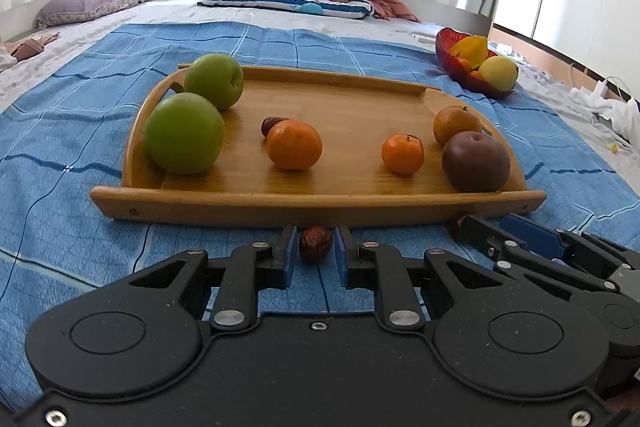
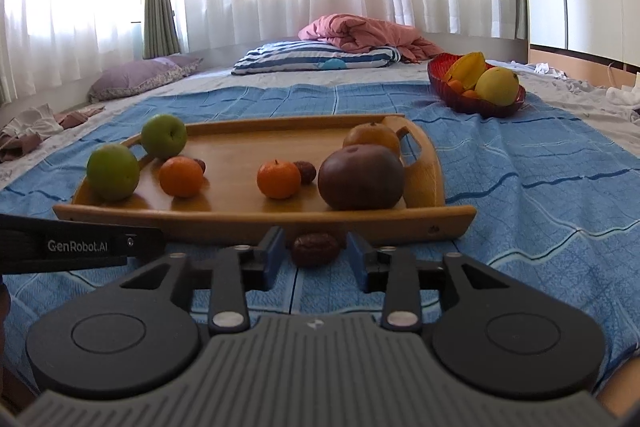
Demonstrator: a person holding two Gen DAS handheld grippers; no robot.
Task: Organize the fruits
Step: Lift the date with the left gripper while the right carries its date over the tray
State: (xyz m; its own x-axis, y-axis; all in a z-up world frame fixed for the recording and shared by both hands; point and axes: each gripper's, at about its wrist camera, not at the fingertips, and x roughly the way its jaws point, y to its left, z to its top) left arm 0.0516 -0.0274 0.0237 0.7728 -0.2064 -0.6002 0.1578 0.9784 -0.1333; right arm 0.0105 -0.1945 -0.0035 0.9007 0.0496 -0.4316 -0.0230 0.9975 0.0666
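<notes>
Sheer white curtains back a bed spread with a blue checked blanket [image 1: 100,75], and on that blanket sits a wide wooden tray [image 1: 320,205] with a raised rim.

On the tray, two green apples [image 1: 184,139] stand at the left end, one behind the other. A dark reddish-brown apple [image 1: 476,161] sits at the near right, with a dull yellow-brown round fruit [image 1: 456,125] just behind it. Between these groups lie a larger orange [image 1: 294,145] left of centre and a smaller tangerine [image 1: 402,154] to its right. A small dark date [image 1: 272,125] peeks from behind the larger orange; the right wrist view shows a second date [image 2: 305,171] behind the tangerine.

Far right on the blanket, a red glass bowl [image 2: 472,103] holds a yellow pear-like fruit and what may be a starfruit, though the distance makes that uncertain.

Two wrinkled red-brown dates are still off the tray, on the blanket just in front of its near rim. The left gripper [image 1: 316,245] is clenched on one date [image 1: 316,243]. The right gripper [image 2: 315,251] stands released, its jaws apart on either side of the other date [image 2: 315,249] without pressing it.

Judging by this, the sorting is well under way: the large fruits look grouped by kind, and the small dates remain to be placed.
</notes>
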